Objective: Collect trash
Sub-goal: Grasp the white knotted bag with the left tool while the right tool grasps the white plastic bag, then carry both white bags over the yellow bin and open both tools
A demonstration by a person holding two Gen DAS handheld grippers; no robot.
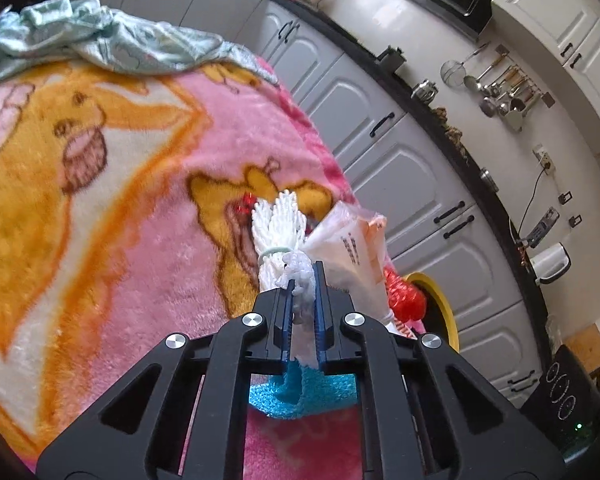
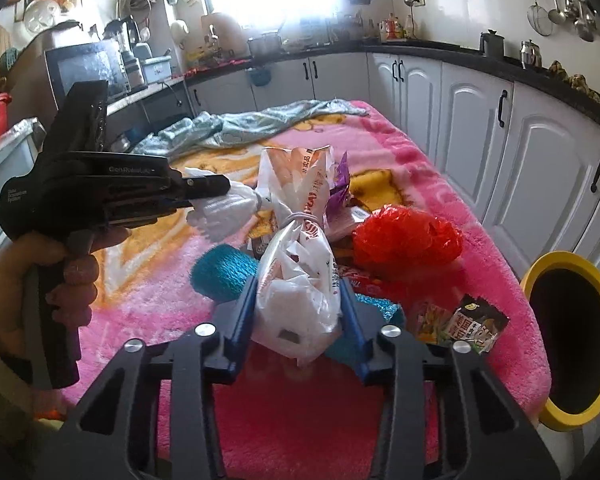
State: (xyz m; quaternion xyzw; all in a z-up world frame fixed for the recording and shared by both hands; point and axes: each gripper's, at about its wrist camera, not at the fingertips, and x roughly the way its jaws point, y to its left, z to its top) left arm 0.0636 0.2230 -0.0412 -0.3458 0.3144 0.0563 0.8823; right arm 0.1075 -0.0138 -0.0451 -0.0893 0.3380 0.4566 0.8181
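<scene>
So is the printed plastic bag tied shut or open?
Tied shut: a band cinches the neck of the printed plastic bag, which sits between the right gripper fingers.

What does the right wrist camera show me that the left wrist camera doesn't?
Only the right wrist view shows the left hand on its handle, the snack packets, and the right gripper around the tied plastic bag. Only the left wrist view shows the left gripper pinching the white foam net close up. Both show the yellow-rimmed bin and red net.
</scene>
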